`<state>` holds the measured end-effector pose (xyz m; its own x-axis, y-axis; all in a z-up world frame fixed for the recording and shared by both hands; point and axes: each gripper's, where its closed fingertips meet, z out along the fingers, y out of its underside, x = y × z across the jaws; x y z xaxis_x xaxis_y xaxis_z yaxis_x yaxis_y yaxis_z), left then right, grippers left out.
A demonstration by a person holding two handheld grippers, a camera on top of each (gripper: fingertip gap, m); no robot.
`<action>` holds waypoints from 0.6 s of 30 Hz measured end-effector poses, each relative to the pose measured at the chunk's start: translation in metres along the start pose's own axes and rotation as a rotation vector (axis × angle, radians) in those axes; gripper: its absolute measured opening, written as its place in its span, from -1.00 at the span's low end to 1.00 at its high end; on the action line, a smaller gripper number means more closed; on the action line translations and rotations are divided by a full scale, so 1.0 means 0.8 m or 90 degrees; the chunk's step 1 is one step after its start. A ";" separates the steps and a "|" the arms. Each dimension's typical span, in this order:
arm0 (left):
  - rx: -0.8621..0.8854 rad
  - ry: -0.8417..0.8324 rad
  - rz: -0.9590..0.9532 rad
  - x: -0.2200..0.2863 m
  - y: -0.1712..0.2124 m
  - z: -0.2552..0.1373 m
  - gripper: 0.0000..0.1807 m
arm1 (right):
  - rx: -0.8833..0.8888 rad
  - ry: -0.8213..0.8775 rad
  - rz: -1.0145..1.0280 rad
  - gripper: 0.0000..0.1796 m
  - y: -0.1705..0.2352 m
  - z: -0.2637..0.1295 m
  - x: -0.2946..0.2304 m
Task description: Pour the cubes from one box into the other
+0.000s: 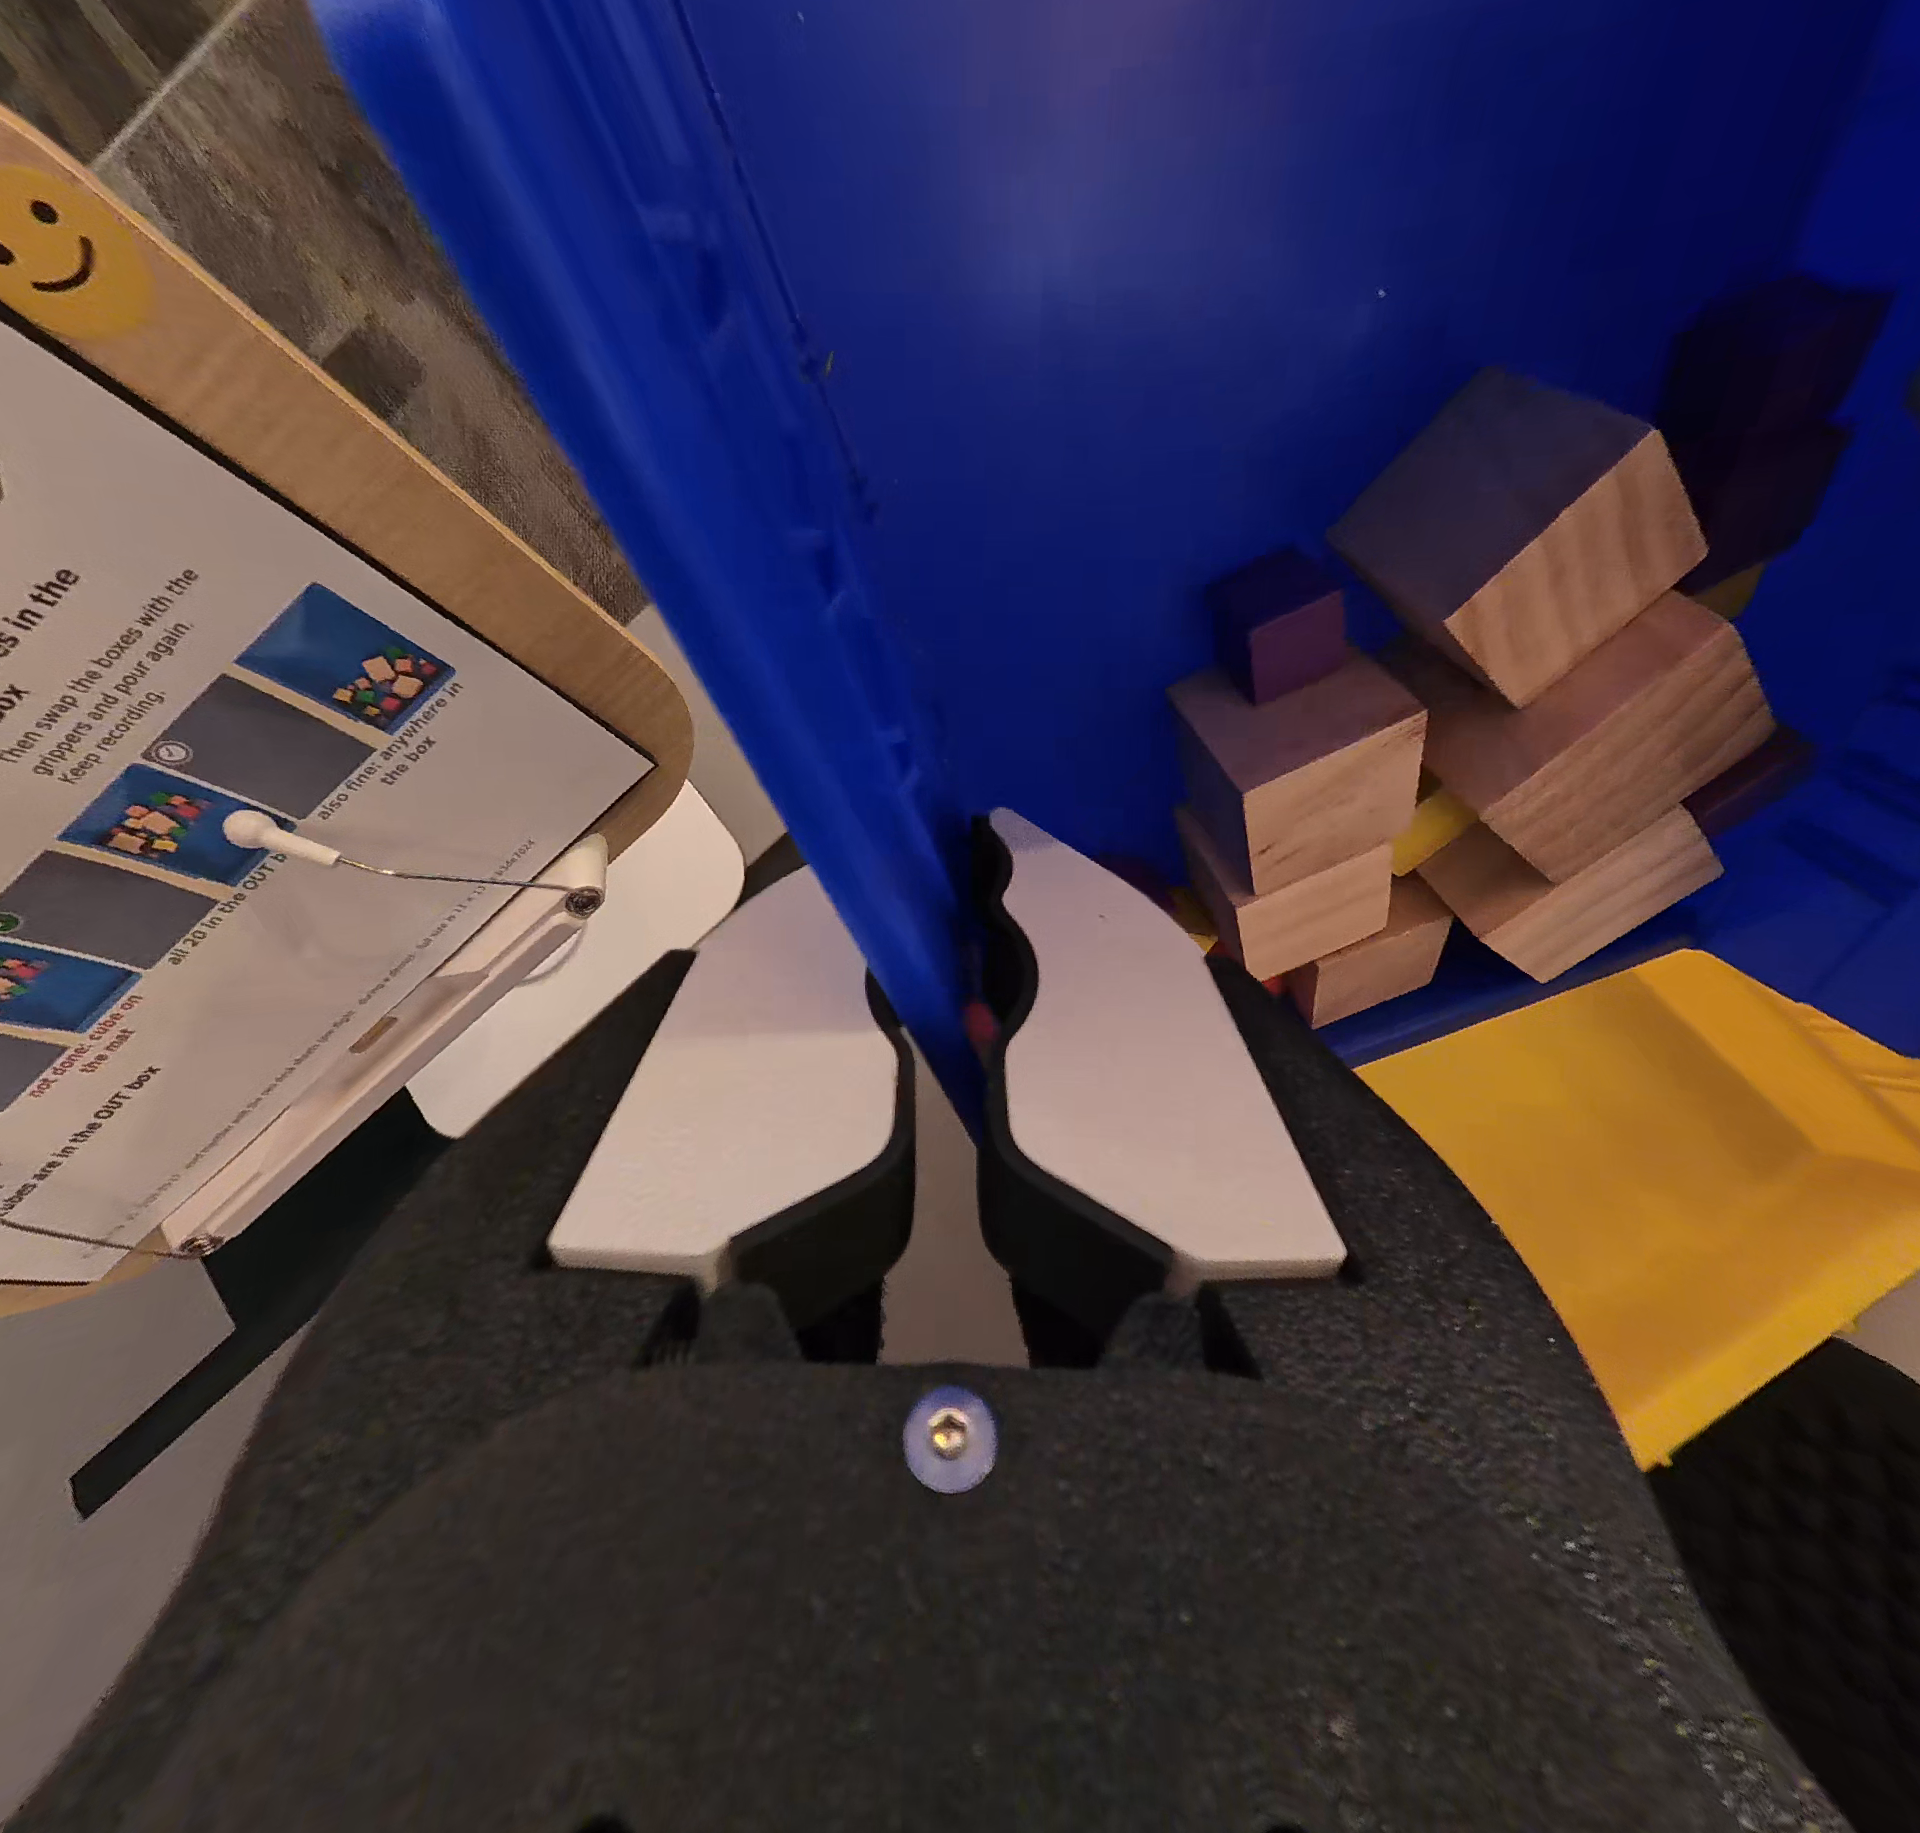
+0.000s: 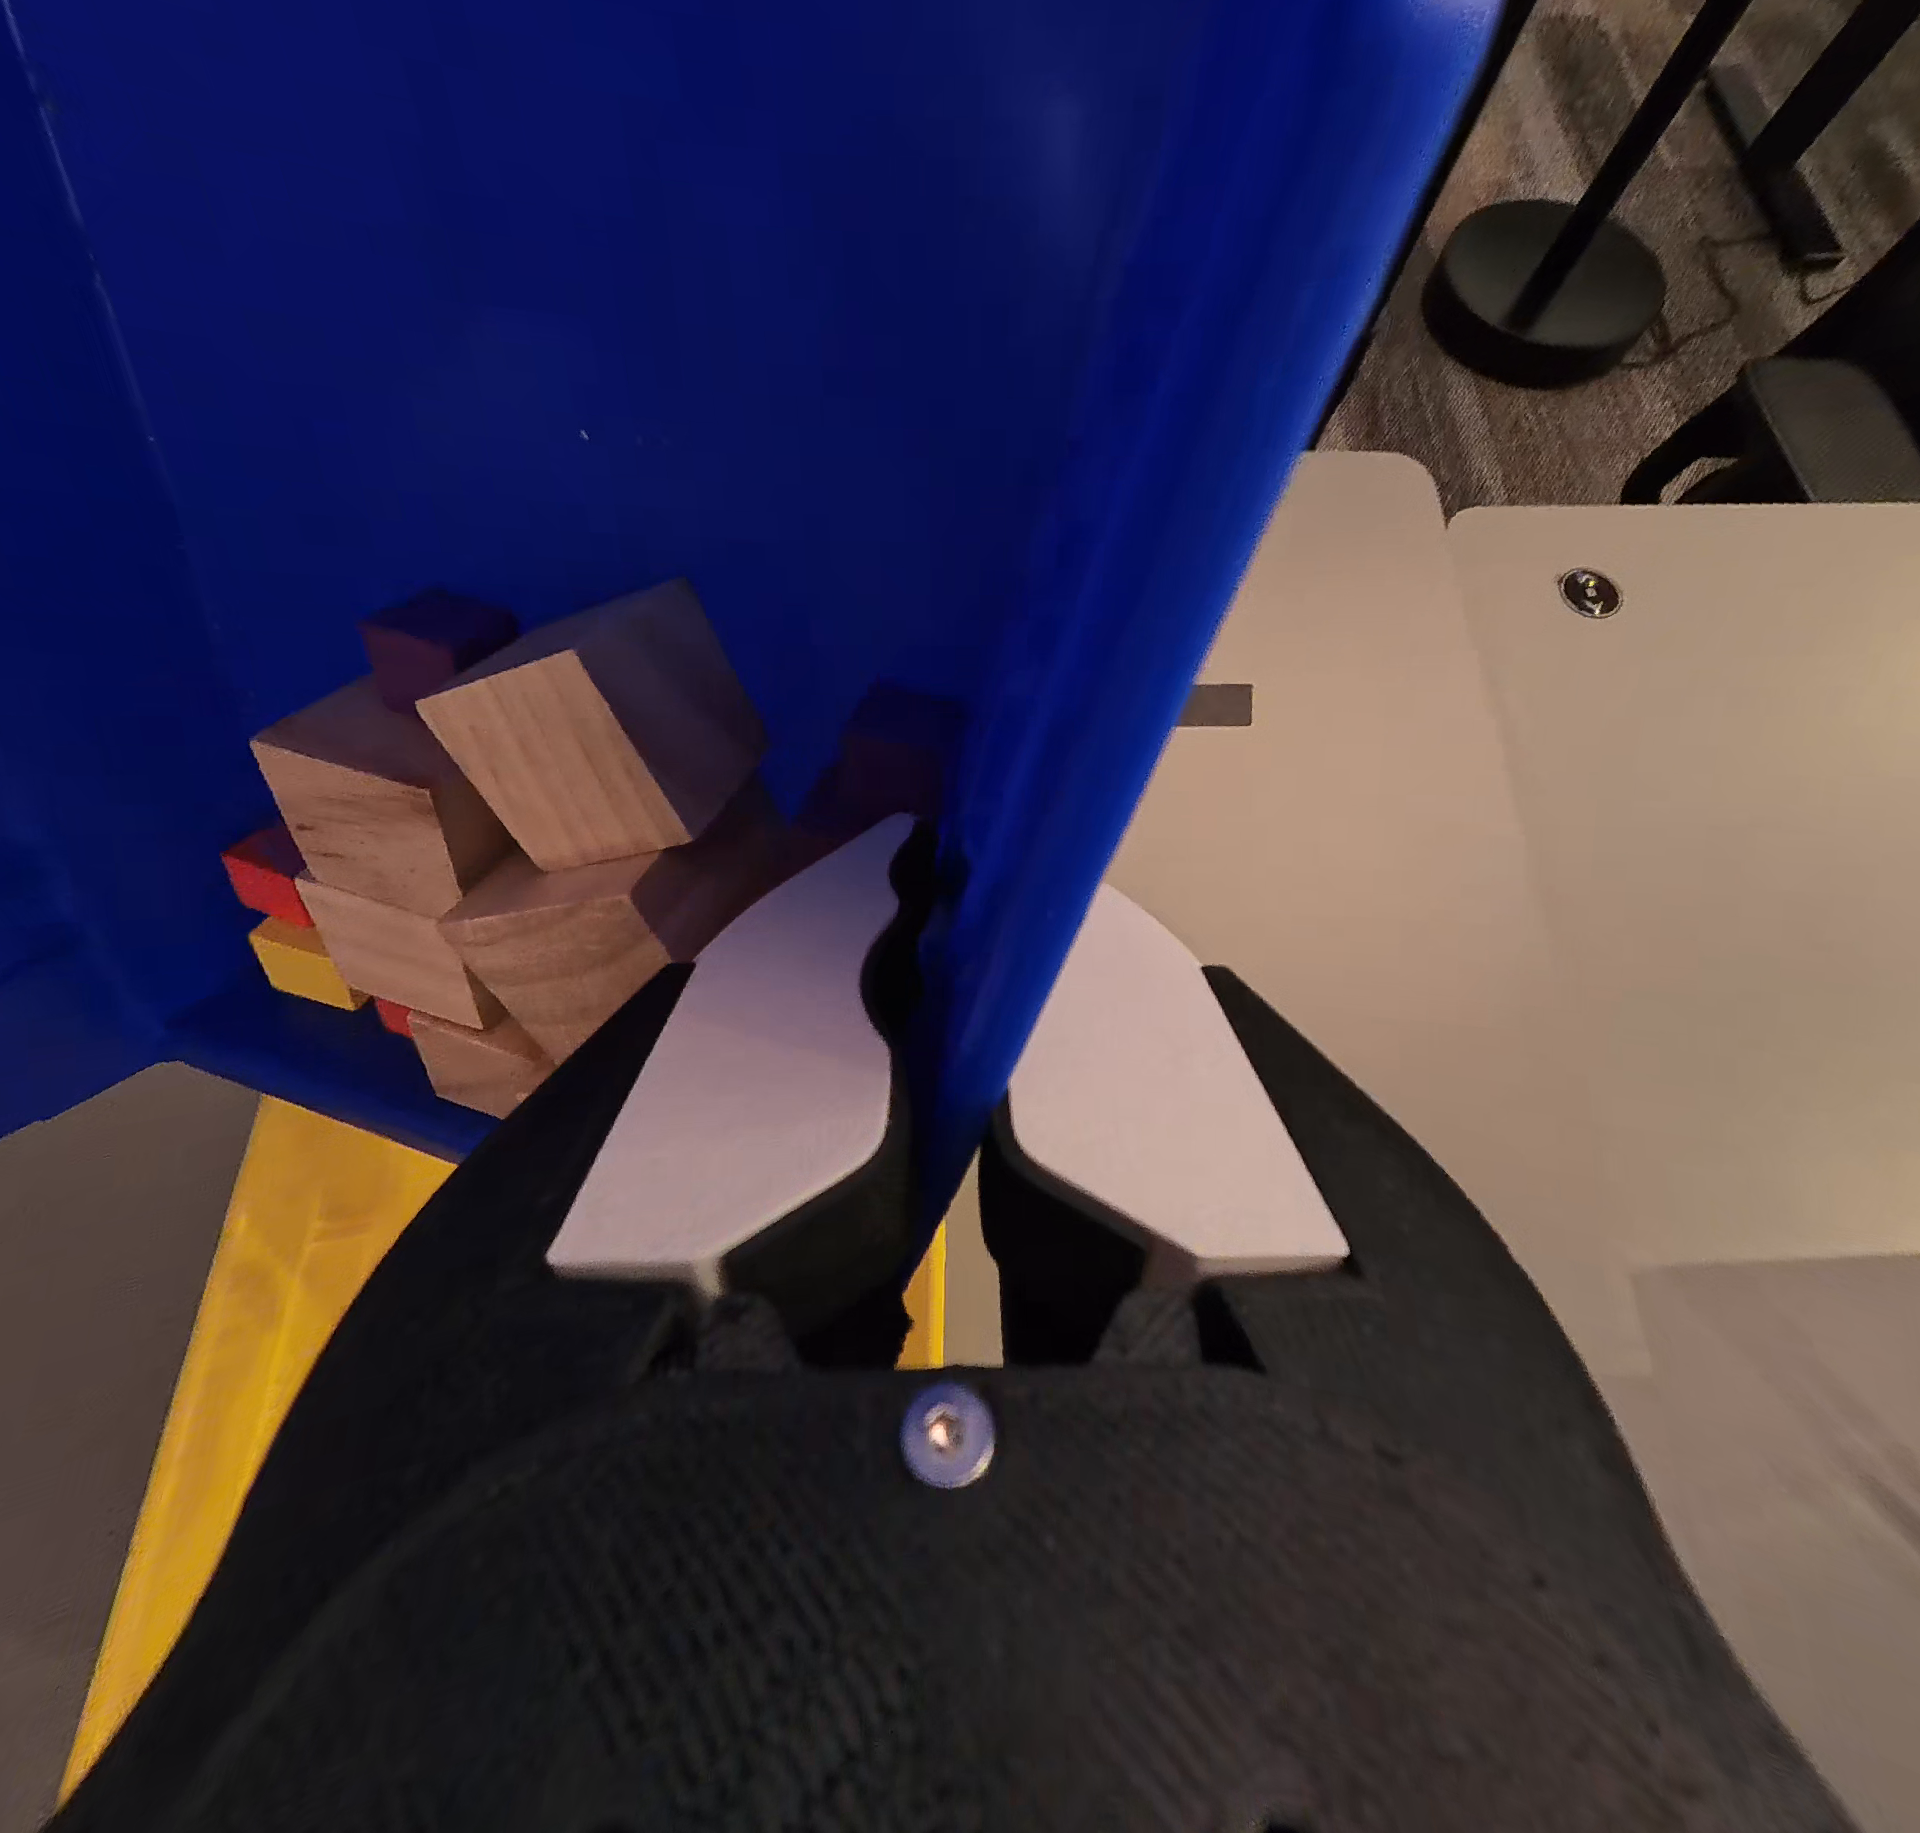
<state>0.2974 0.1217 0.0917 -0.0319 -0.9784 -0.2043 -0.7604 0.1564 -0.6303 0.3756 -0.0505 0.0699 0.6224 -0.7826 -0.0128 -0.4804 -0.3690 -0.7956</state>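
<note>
- The left gripper (image 1: 951, 962) is pinching one side wall of the blue box (image 1: 1091, 277), its two white fingers (image 1: 1132, 1077) pressing on the wall from either side, one outside and one inside.
- The right gripper (image 2: 940, 962) is pinching the opposite side wall of the same blue box (image 2: 520, 277), one white finger (image 2: 769, 1066) sitting inside the box and the other lying outside against the wall.
- The box is tilting steeply, so its floor is rising like a wall ahead of both pairs of fingers.
- Just beyond the inner left finger, the cubes (image 1: 1475, 744) are piling in the low corner of the box: several plain wooden ones stacked crookedly, with small purple, yellow and red ones wedged among them.
- In the right wrist view the same cubes (image 2: 520, 848) are heaping beside the inner finger, a purple one sitting on top and red and yellow ones at the far edge of the pile.
- Below the lip of the blue box, a yellow box (image 1: 1621, 1160) is lying near the left fingers; the same yellow box (image 2: 270, 1316) is showing under the right gripper's body.
- Off to the outer side of the left fingers, an instruction sheet (image 1: 260, 796) is lying on a wooden board (image 1: 416, 495).
- Past the outer right finger, a white table (image 2: 1558, 900) is stretching away, and farther off a black round stand base (image 2: 1548, 287) is standing on the carpet.
</note>
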 end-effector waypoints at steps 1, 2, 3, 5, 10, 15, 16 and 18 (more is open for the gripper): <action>0.009 -0.001 0.001 0.000 0.000 -0.001 -0.92 | 0.010 0.001 0.000 -0.93 -0.001 -0.001 -0.001; 0.022 -0.004 0.003 -0.001 -0.001 -0.003 -0.92 | 0.023 0.003 -0.003 -0.93 -0.002 -0.002 -0.001; 0.037 -0.006 0.006 -0.001 -0.003 -0.004 -0.93 | 0.037 0.007 -0.004 -0.93 -0.004 -0.003 -0.001; 0.063 -0.014 0.012 -0.002 -0.006 -0.008 -0.93 | 0.067 0.016 -0.010 -0.93 -0.009 -0.007 0.000; 0.130 -0.025 0.019 -0.004 -0.010 -0.016 -0.93 | 0.133 0.035 -0.020 -0.93 -0.017 -0.015 -0.002; 0.160 -0.031 0.022 -0.003 -0.004 -0.016 -0.93 | 0.163 0.044 -0.026 -0.93 -0.013 -0.016 -0.005; 0.164 -0.033 0.024 -0.003 -0.003 -0.016 -0.93 | 0.168 0.045 -0.027 -0.93 -0.011 -0.016 -0.006; 0.181 -0.036 0.028 -0.003 -0.002 -0.017 -0.93 | 0.186 0.049 -0.031 -0.93 -0.010 -0.017 -0.007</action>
<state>0.2899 0.1221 0.1035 -0.0184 -0.9622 -0.2718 -0.5471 0.2372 -0.8028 0.3678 -0.0499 0.0843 0.5857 -0.8078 0.0667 -0.2462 -0.2557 -0.9349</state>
